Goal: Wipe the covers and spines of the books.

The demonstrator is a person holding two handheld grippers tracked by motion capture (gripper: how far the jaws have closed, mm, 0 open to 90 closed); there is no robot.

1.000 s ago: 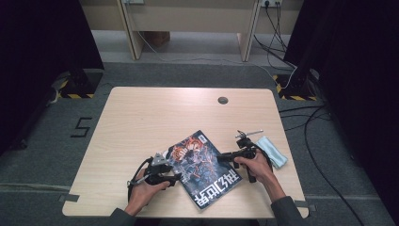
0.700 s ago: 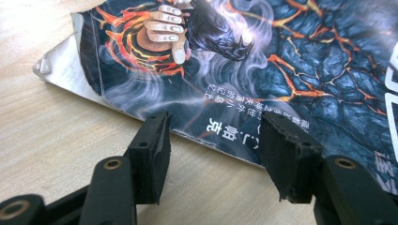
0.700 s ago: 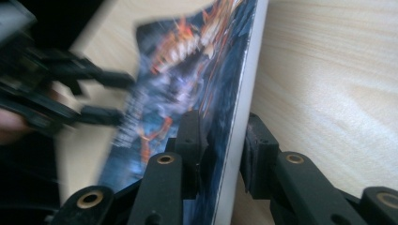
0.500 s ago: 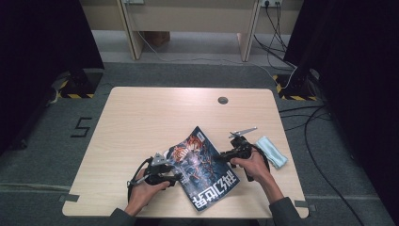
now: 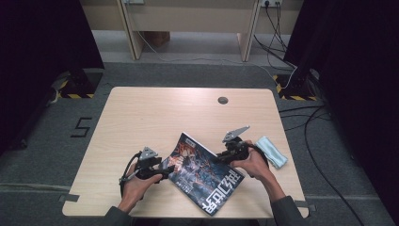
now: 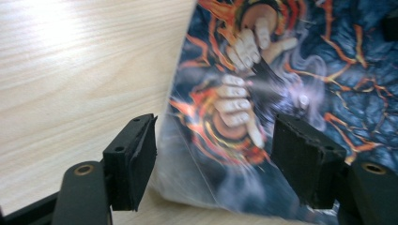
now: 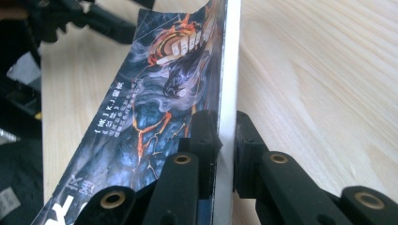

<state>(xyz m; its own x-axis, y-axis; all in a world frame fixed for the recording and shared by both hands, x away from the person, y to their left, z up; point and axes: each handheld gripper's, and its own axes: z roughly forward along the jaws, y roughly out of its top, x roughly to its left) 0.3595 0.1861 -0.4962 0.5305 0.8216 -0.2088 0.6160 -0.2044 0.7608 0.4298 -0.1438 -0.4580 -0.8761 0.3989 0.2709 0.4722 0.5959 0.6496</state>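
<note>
High view: we see glossy comic magazine with dark blue and orange cover (image 5: 204,176) at near edge of pale wooden bench (image 5: 155,117), one side lifted. Right tongs (image 5: 222,157) at its right edge, left tongs (image 5: 165,170) at its left edge (folded pale blue cloth (image 5: 271,151) just beside right hand).

Left gripper view: our left tongs (image 6: 213,159) apart, just widened, cover corner between them, unpressed.

Right gripper view: our right tongs (image 7: 226,140) clamped on magazine's white edge.

My right gripper (image 7: 226,140) has both fingers (image 7: 205,136) pinched on the magazine (image 7: 159,89) by its white edge, the cover stretching away left of them, bare desk (image 7: 319,79) to their right.
</note>
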